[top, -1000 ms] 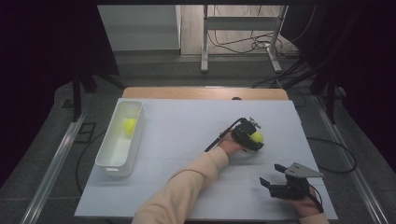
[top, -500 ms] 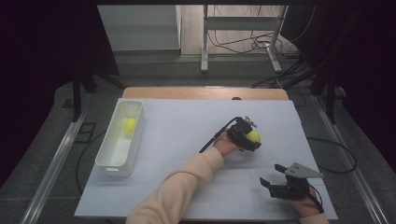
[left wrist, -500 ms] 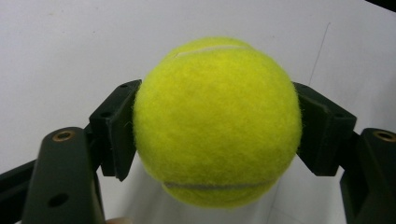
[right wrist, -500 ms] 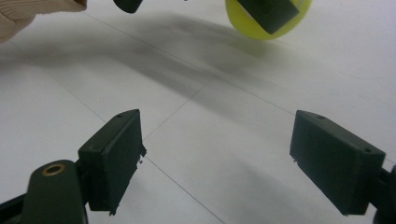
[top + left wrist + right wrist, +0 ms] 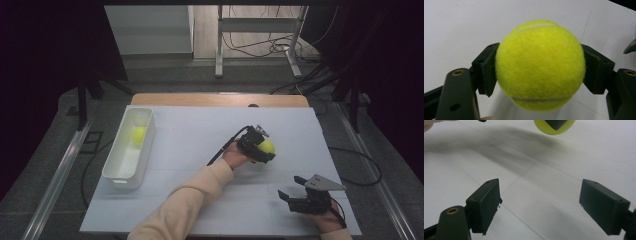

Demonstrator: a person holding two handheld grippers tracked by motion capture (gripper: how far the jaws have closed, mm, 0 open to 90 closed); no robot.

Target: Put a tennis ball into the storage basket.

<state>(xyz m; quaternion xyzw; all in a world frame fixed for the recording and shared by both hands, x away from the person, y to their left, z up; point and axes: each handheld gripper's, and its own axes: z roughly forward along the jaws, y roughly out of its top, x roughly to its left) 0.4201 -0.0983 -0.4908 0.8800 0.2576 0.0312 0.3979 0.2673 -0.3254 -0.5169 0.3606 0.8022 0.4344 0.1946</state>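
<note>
A ball (image 5: 540,65) is clamped between the left gripper's (image 5: 257,146) jaws, held right of table centre. The carry step appears to be in hand. Next, travel toward nine o'clock to the bin (image 5: 116,172) is likely called for. The right gripper (image 5: 306,199) rests wide open, empty.

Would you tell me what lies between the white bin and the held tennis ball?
Bare white table, seen in the high view, separates the white bin from the tennis ball.

Left tongs (image 5: 261,146) clamped tight, right tongs (image 5: 292,197) spread wide.
</note>
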